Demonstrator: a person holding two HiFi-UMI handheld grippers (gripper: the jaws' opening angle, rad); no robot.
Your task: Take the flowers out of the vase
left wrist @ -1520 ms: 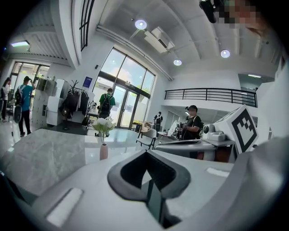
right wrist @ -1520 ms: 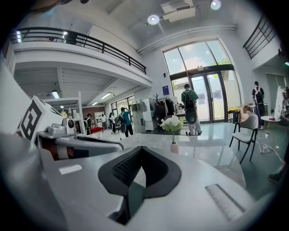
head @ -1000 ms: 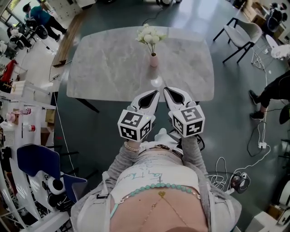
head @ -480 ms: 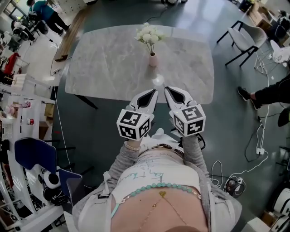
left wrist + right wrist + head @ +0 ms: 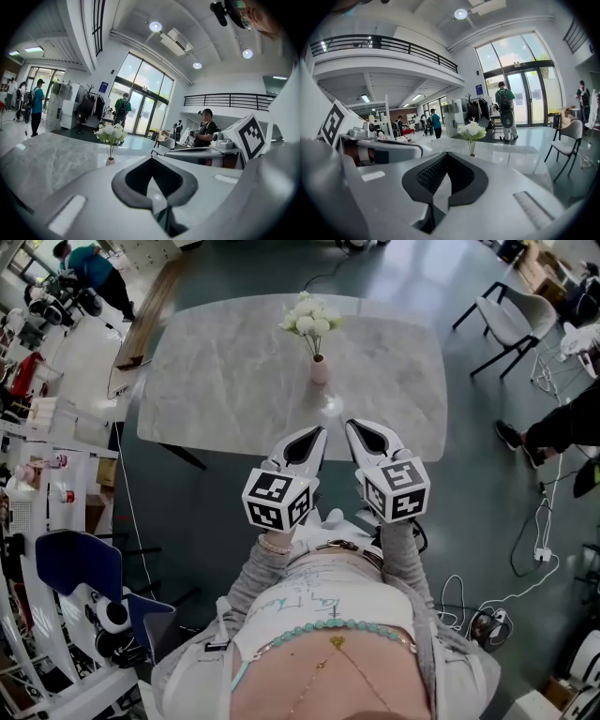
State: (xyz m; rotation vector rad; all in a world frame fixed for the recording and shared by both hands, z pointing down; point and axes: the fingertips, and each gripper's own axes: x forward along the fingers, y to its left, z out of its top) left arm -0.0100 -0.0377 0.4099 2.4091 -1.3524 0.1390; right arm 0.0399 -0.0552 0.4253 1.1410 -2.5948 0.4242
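Note:
A bunch of white flowers (image 5: 309, 315) stands upright in a small pink vase (image 5: 320, 370) on the far half of the grey marble table (image 5: 216, 381). My left gripper (image 5: 319, 432) and right gripper (image 5: 352, 425) hover side by side over the table's near edge, well short of the vase. Both are shut with nothing in them. In the left gripper view the flowers (image 5: 111, 133) and vase (image 5: 110, 161) sit left of the gripper's (image 5: 152, 159) tip. In the right gripper view the flowers (image 5: 471, 131) rise just right of the gripper's (image 5: 447, 153) tip.
A grey chair (image 5: 511, 310) stands off the table's far right corner. A seated person's leg (image 5: 553, 432) is at the right, with cables (image 5: 525, 559) on the floor. A blue chair (image 5: 80, 568) is at the left. People stand in the background.
The head view has shifted slightly. Both grippers stay shut at about the same spot by the table's near edge. The person at the right has moved a leg.

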